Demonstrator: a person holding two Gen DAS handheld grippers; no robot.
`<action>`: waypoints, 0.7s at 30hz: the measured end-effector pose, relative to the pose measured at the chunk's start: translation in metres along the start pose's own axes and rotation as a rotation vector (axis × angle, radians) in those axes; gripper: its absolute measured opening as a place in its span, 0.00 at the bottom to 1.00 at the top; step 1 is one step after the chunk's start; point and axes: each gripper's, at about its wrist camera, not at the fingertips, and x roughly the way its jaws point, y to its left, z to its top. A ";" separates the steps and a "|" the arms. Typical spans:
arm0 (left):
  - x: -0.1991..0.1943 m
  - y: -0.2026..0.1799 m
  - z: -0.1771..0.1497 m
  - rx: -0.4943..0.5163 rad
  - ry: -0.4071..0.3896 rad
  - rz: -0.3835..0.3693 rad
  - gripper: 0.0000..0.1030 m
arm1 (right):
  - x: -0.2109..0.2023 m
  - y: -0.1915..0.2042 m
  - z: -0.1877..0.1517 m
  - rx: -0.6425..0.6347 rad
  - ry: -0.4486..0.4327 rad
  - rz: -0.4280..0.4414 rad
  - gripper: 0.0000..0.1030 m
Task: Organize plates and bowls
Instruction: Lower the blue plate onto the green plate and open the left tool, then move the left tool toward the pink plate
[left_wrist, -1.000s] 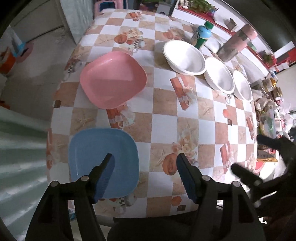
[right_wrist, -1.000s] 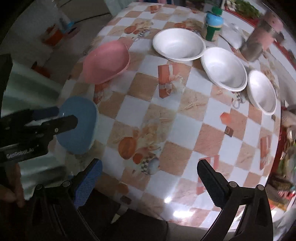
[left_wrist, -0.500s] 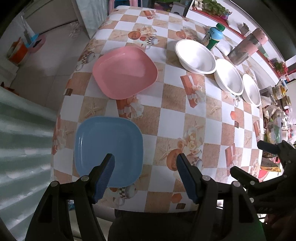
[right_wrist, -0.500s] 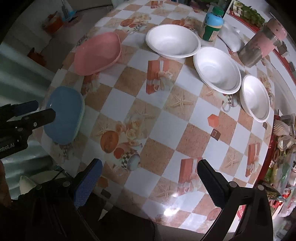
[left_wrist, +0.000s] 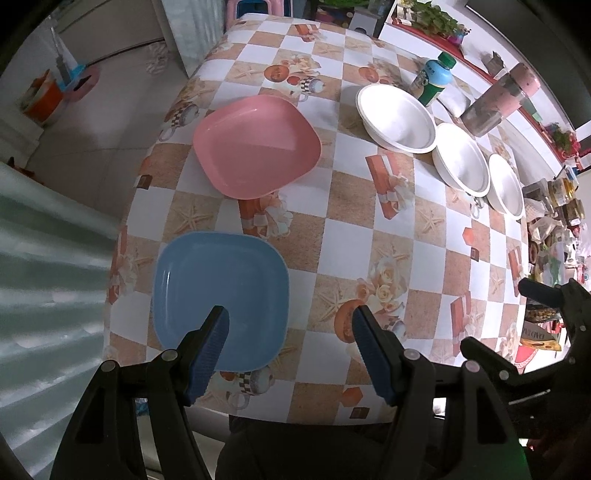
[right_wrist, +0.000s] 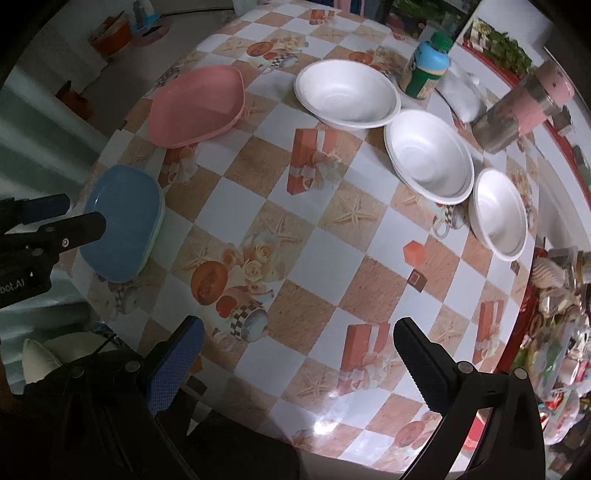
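On the checkered tablecloth (left_wrist: 354, 236) lie a blue square plate (left_wrist: 221, 291) near the front left and a pink square plate (left_wrist: 256, 146) behind it. Three white bowls stand in a row at the back right: one (left_wrist: 397, 118), a second (left_wrist: 461, 158) and a third (left_wrist: 506, 184). My left gripper (left_wrist: 291, 325) hangs open high above the table's front edge, beside the blue plate's right side. My right gripper (right_wrist: 299, 339) is open too, high over the front right of the table. In the right wrist view I see the blue plate (right_wrist: 122, 221), pink plate (right_wrist: 197, 105) and bowls (right_wrist: 428, 155).
A green-capped bottle (left_wrist: 432, 77) and a pink-lidded metal tumbler (left_wrist: 498, 99) stand behind the bowls. A white bag (right_wrist: 461, 92) lies between them. Cluttered goods (left_wrist: 554, 221) crowd the right side. Bare floor (left_wrist: 92, 122) with a small orange tub lies to the left.
Both views have rolled slightly, so the table sits a little differently in frame. The plates and bowls have not moved, and both pairs of jaws stand as wide as before.
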 end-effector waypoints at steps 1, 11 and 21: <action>0.000 0.000 -0.001 -0.003 0.000 0.004 0.71 | -0.001 0.000 0.000 -0.002 -0.006 0.015 1.00; -0.020 0.006 -0.010 -0.091 -0.056 0.023 0.71 | -0.031 -0.001 -0.007 -0.047 -0.224 0.074 1.00; -0.031 0.040 0.023 -0.201 -0.088 0.001 0.71 | -0.026 0.027 0.027 -0.188 -0.239 0.148 1.00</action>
